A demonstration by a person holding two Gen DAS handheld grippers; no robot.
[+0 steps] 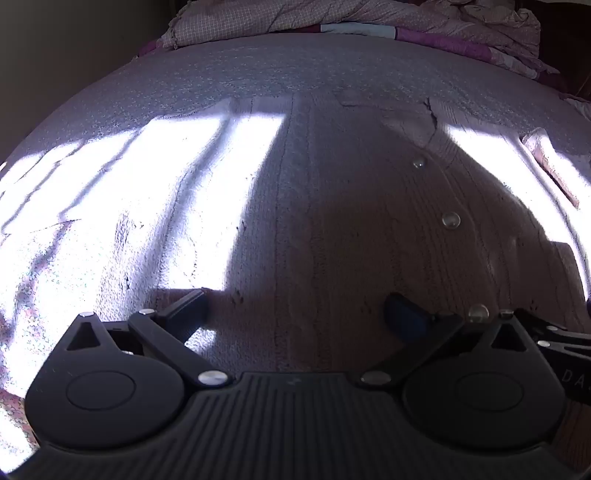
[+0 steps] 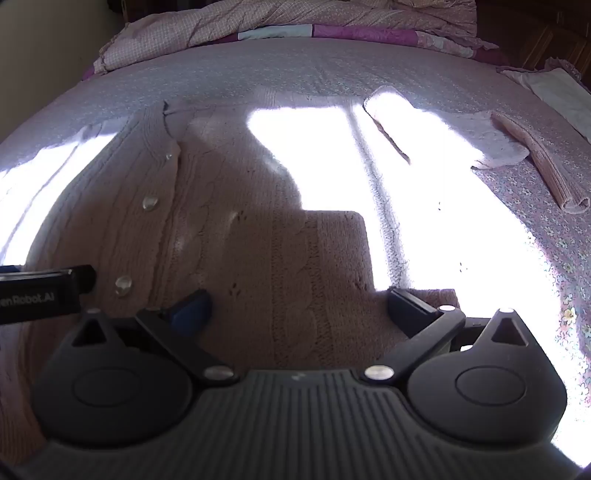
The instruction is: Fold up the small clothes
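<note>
Large patches of glare across the bed (image 2: 295, 74) wash out surface detail in both wrist views; knit texture of the cardigan (image 2: 295, 258) lost wherever sunlight falls; left sleeve area in the left wrist view hard to trace under the white bands; near hem hidden behind both gripper bodies; bed edges cut off by the fisheye rim on every side; far corners dark.

Pink cable-knit cardigan (image 1: 332, 240) spread flat across the middle of the bed, button placket running toward the headboard end, clear buttons (image 2: 150, 202) visible along it; right sleeve (image 2: 546, 166) angled toward the right edge of the bed, cuff open at its end; crumpled checked duvet (image 2: 258, 18) heaped along the far edge; pale folded cloth (image 2: 554, 92) near the far right corner, only partly in frame.

Left gripper (image 1: 299, 314) angled down over the cardigan's left front, jaws spread wide, nothing between them but flat knit; contact with the fabric not determinable. Right gripper (image 2: 299, 310) angled down over the right front, jaws likewise spread wide and empty, shadowed knit beneath; part of the left gripper visible at the left margin, just beside a lower button (image 2: 123, 285).
</note>
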